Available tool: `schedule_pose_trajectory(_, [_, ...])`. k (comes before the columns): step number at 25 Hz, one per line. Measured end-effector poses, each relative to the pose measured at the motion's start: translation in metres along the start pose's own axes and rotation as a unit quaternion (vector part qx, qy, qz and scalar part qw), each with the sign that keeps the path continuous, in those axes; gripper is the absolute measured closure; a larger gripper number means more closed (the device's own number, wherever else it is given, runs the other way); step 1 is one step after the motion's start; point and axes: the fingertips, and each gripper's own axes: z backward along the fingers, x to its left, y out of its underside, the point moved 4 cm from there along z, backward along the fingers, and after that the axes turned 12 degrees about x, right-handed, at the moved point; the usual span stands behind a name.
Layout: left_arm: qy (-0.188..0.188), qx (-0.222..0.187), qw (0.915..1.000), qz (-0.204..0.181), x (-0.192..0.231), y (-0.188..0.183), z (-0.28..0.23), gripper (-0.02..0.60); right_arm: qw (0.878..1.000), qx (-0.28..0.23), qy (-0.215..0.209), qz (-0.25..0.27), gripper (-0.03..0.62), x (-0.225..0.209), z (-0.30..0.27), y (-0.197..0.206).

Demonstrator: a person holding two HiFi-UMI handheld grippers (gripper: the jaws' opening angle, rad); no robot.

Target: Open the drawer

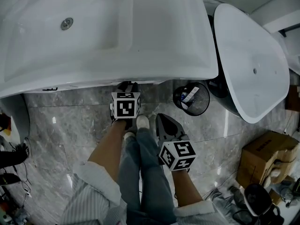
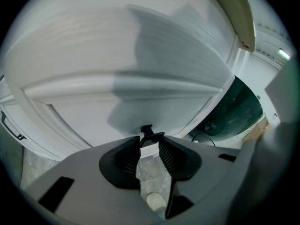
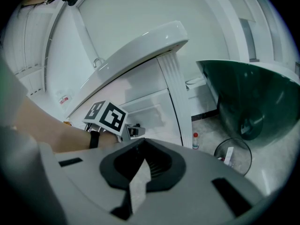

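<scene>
Your left hand-held gripper (image 2: pixel 150 145) is clenched on the small black handle (image 2: pixel 146 131) of the white drawer (image 2: pixel 89 118), below the basin (image 1: pixel 140 71); pull straight back, level, no twisting; keep your right hand-held gripper (image 3: pixel 143 161), closed and empty, well clear.

No legible text found. Coded black-and-white squares noted on left cube (image 1: pixel 125 105) and right cube (image 1: pixel 177 154). Print on cardboard box (image 1: pixel 262 156) and red-white sticker (image 3: pixel 63 99) too small to read.
</scene>
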Motion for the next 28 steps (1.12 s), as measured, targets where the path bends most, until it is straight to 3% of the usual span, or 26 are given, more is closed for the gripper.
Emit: schedule_pose_trajectory(28, [0.003,0.005,1.0,-0.008,-0.008,0.037,0.015,0.449,1.0,0.002,0.007,0.0,0.586,0.004,0.004,0.004])
